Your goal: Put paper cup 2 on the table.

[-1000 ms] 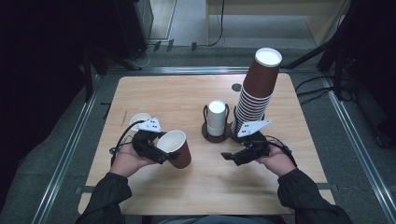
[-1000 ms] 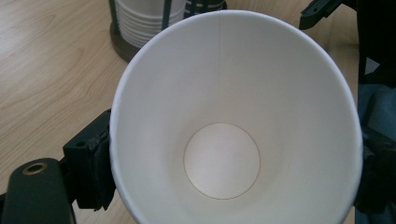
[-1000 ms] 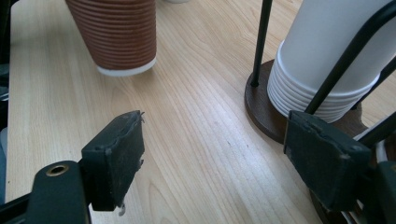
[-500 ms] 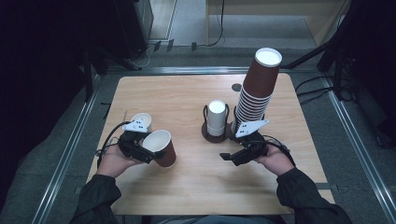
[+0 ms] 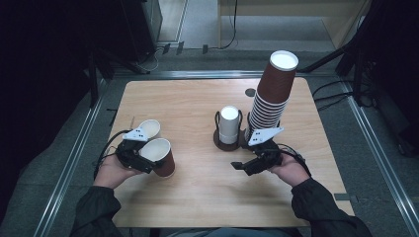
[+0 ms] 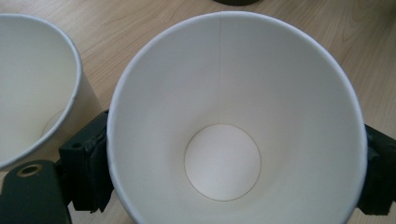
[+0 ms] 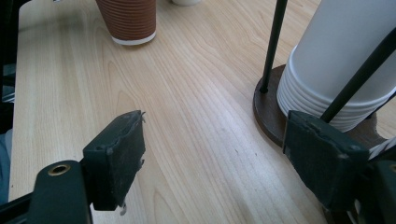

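My left gripper [image 5: 147, 159] is shut on a brown paper cup [image 5: 159, 157] with a white inside, held upright low over the near-left of the table. In the left gripper view the cup's open mouth [image 6: 233, 140] sits between the two black pads [image 6: 88, 172]. A white cup [image 5: 148, 128] stands just beside it, touching or nearly so. My right gripper [image 5: 245, 167] is open and holds nothing, just in front of a white cup stack [image 5: 230, 123] in a black wire holder [image 7: 268, 112]. The right gripper view also shows the brown cup [image 7: 128, 18] far off.
A tall stack of brown cups [image 5: 274, 91] rises at the right behind my right gripper. A dark round spot [image 5: 250, 92] marks the wooden table [image 5: 197, 98] at the back. Metal rails [image 5: 74, 158] run along the table's sides.
My left gripper has carried the brown cup leftward, to beside the white cup. The right gripper has barely moved.
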`<act>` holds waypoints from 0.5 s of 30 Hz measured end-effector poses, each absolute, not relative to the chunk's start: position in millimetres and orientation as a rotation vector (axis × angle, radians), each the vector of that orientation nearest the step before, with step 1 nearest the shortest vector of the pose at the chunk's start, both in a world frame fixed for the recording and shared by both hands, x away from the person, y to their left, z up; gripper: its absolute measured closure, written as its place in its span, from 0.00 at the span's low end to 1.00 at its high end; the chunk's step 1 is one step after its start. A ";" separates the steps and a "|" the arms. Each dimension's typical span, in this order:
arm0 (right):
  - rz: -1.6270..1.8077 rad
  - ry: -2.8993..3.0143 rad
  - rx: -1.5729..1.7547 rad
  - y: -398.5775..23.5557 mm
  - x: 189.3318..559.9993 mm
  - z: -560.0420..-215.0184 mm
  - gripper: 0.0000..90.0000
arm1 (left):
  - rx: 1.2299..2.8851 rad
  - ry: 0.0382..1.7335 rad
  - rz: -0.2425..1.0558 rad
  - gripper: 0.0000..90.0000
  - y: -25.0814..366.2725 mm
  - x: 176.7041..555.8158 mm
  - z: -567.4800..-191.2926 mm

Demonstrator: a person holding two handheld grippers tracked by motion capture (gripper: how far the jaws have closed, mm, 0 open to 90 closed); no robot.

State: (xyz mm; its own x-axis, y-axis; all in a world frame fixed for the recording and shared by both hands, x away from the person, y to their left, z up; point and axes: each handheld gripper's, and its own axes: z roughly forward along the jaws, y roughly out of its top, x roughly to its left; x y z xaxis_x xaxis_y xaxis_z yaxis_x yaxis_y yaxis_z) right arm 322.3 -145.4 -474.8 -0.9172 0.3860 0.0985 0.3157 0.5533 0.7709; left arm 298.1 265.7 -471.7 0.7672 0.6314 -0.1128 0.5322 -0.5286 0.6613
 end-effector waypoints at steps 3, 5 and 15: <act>1.331 2.693 0.614 -145.2 322.1 -473.9 0.24 | 2.256 0.855 0.199 0.09 265.7 297.8 -472.2; 1.331 2.696 0.617 -145.1 322.2 -474.1 0.24 | 2.263 0.843 0.203 0.09 264.4 297.3 -472.2; 1.326 2.701 0.616 -145.3 322.7 -474.9 0.24 | 2.270 0.829 0.186 0.08 261.2 296.8 -472.4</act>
State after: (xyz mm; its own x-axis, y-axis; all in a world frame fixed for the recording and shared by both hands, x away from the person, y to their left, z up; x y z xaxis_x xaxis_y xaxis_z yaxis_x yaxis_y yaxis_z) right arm 322.7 -145.3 -474.9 -0.9172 0.3826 0.1110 0.3218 0.5475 0.7724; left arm 296.8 261.2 -472.4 0.7847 0.6120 -0.0988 0.5111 -0.5485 0.6617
